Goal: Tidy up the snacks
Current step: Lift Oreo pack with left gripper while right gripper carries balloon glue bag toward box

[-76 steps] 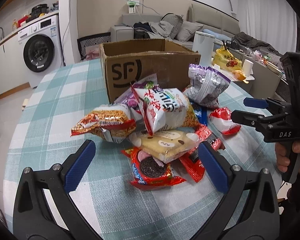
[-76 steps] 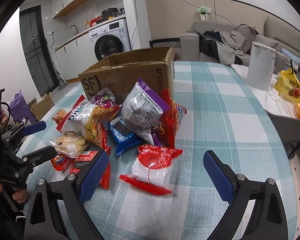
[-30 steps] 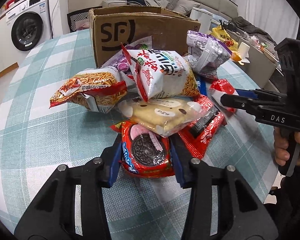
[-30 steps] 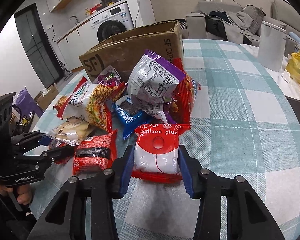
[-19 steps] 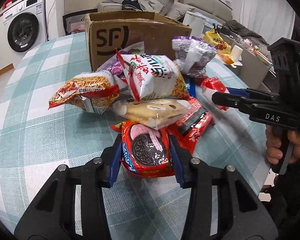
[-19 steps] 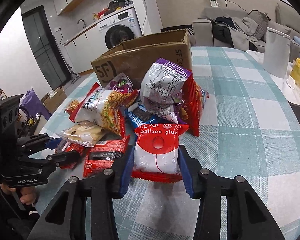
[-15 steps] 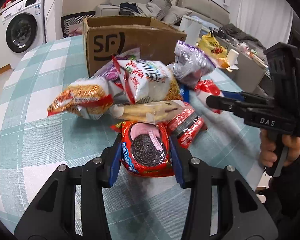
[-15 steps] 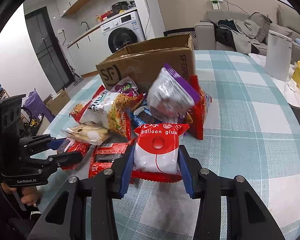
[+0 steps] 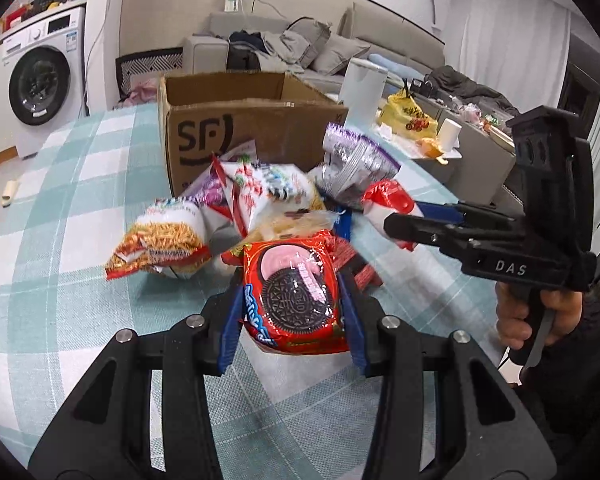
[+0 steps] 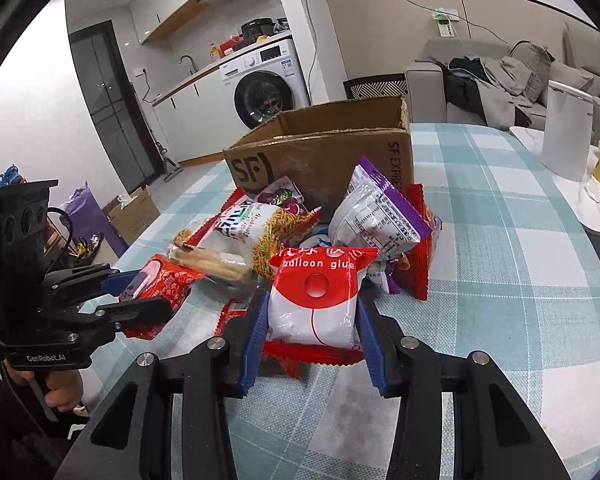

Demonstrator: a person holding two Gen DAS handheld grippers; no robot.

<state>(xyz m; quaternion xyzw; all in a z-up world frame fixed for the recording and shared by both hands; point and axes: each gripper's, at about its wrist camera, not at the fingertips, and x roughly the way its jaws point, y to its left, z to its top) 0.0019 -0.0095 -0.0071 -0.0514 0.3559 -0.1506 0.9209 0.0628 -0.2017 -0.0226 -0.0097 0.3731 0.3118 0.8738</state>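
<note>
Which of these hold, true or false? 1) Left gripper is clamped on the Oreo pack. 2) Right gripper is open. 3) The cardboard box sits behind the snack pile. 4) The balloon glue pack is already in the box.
1) True: the left gripper is shut on the Oreo pack.
2) False: the right gripper is shut on the balloon glue pack.
3) True: the cardboard box stands behind the snack pile.
4) False: it is held in front of the pile.
</note>
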